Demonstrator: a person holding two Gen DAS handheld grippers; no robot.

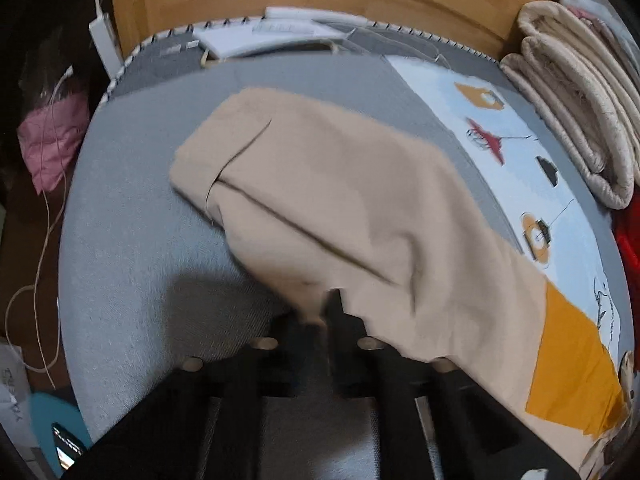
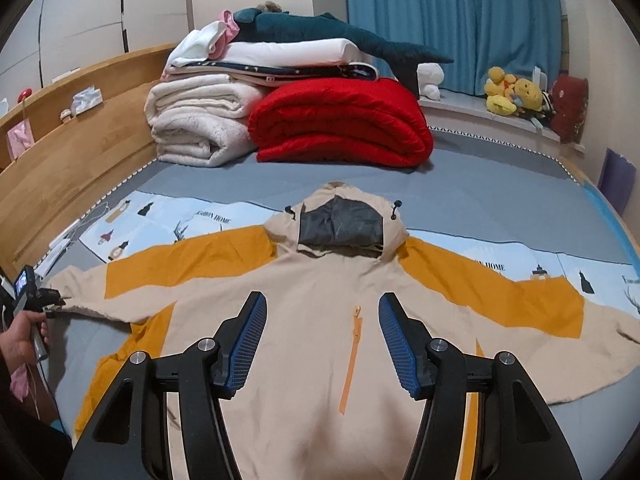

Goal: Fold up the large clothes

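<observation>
Spread across the grey bed, a beige-and-orange hooded jacket lies face up with both sleeves stretched out sideways, over a pale blue printed cloth. Beyond the jacket's hood, toward the far end of the bed, a red folded quilt sits touching a cream folded blanket, with white and dark bedding and a teal plush shark stacked on top. To the jacket's left runs the wooden headboard. The right gripper hangs above the jacket's chest, near the orange zipper, its blue-padded fingers spread wide and holding nothing. The left gripper is at the cuff end of the jacket's left sleeve, clenched on the beige fabric, which drapes over its fingers and lifts off the bed.
</observation>
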